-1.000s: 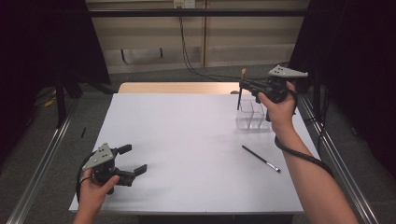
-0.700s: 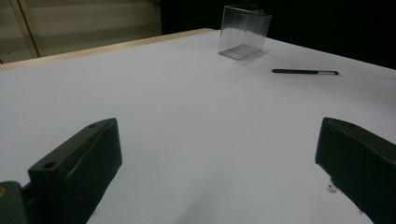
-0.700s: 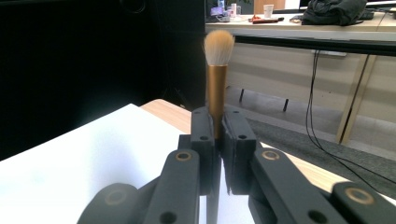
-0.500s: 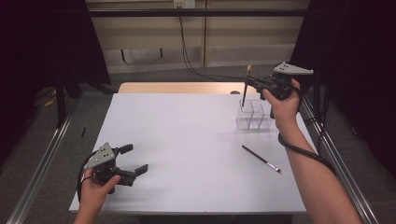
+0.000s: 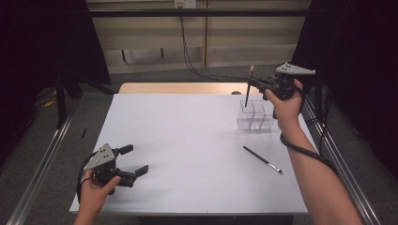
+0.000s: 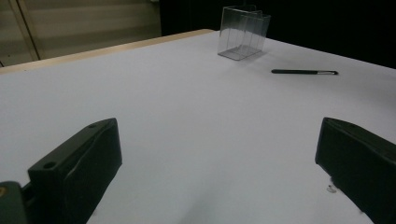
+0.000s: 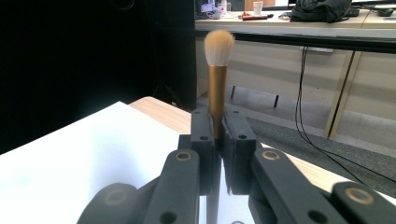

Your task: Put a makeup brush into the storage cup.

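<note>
My right gripper (image 5: 257, 84) is shut on a makeup brush (image 5: 248, 93) with a black handle, a gold ferrule and pale bristles. It holds the brush nearly upright, bristles up, with the lower tip just above a clear compartmented organizer (image 5: 256, 118) at the table's far right. In the right gripper view the brush (image 7: 217, 84) stands clamped between the jaws of that gripper (image 7: 218, 133). My left gripper (image 5: 135, 160) rests open at the near left of the white table (image 5: 187, 140); the left gripper (image 6: 219, 158) has nothing between its jaws.
A thin black brush with a silver tip (image 5: 263, 160) lies on the table in front of the organizer; it is also the dark stick (image 6: 303, 72) beside the clear organizer (image 6: 243, 32). Metal rails run along both table sides. Cables trail behind.
My right gripper has risen slightly and shifted right with the brush, which now stands more upright over the organizer. The left gripper has stayed put.
</note>
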Motion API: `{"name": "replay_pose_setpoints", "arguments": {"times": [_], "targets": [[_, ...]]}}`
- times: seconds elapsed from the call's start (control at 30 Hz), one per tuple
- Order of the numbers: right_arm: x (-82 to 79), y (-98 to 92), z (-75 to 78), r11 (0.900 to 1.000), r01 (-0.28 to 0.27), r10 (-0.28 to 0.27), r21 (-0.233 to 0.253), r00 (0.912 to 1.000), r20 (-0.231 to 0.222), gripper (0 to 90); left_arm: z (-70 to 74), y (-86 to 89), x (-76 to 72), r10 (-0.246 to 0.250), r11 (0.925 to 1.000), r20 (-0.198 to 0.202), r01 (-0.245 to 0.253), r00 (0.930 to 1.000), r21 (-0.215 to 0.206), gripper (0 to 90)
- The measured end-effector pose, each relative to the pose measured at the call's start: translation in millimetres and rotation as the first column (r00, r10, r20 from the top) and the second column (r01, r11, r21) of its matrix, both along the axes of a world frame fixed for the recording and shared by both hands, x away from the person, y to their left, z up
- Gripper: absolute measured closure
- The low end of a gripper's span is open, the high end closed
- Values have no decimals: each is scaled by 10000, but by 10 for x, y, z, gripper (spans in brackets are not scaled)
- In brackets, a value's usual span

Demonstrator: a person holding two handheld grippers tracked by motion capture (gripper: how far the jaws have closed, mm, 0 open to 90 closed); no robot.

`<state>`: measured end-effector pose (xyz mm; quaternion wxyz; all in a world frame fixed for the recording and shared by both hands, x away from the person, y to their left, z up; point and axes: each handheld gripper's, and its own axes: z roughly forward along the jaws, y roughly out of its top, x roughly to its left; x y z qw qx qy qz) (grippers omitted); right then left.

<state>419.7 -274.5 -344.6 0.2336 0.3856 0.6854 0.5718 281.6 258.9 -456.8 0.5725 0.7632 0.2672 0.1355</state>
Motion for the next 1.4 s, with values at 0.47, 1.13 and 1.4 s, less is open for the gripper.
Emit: {"name": "replay_pose_setpoints", "arguments": {"times": [0.47, 1.13, 1.4], "targets": [[-2, -43, -73, 9999, 121, -119, 81, 9998, -154, 843, -8, 1, -3, -57, 9999, -36, 58, 10000, 107, 6], [11, 13, -185, 9998, 161, -164, -128, 9996, -240, 842, -3, 0, -8, -98, 9999, 15, 98, 10000, 68, 7], [12, 10, -242, 9997, 199, -203, -148, 9992, -330, 841, -8, 5, -7, -94, 9999, 25, 94, 10000, 86, 8]]}}
